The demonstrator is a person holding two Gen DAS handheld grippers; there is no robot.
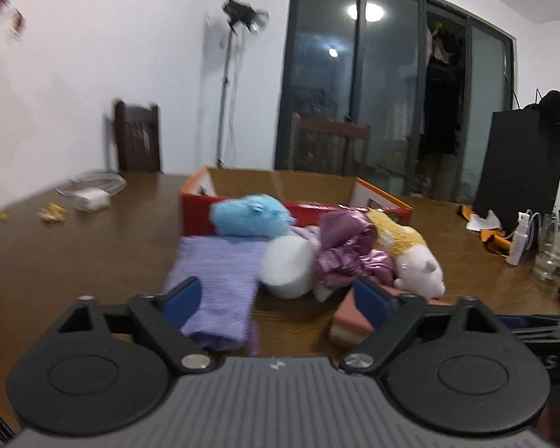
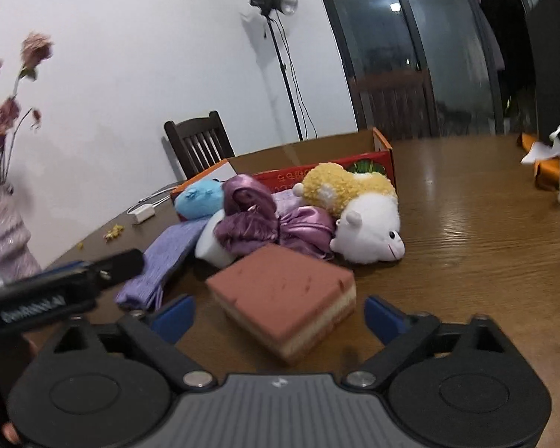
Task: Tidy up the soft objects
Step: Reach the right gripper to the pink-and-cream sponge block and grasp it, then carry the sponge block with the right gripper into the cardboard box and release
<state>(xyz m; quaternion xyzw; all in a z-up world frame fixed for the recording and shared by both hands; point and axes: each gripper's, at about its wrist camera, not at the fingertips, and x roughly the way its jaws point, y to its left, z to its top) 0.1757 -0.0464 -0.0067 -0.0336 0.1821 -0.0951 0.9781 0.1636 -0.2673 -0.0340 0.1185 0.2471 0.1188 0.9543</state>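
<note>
Left gripper (image 1: 276, 293) released, lavender knit cloth (image 1: 220, 283) at its left finger. Right gripper (image 2: 280, 311) released, pink layered sponge block (image 2: 283, 296) between jaws, untouched.

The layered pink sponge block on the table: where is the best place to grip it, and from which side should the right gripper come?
Grip the sponge block across its two long side faces, coming in low from the near corner with the right gripper. It lies flat, apart from the pile, its near end between the open jaws.

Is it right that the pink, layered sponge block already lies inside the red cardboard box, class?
No. The pink, layered sponge block lies on the brown wooden table, in front of the red cardboard box, not inside it. The right wrist view shows this.
</note>
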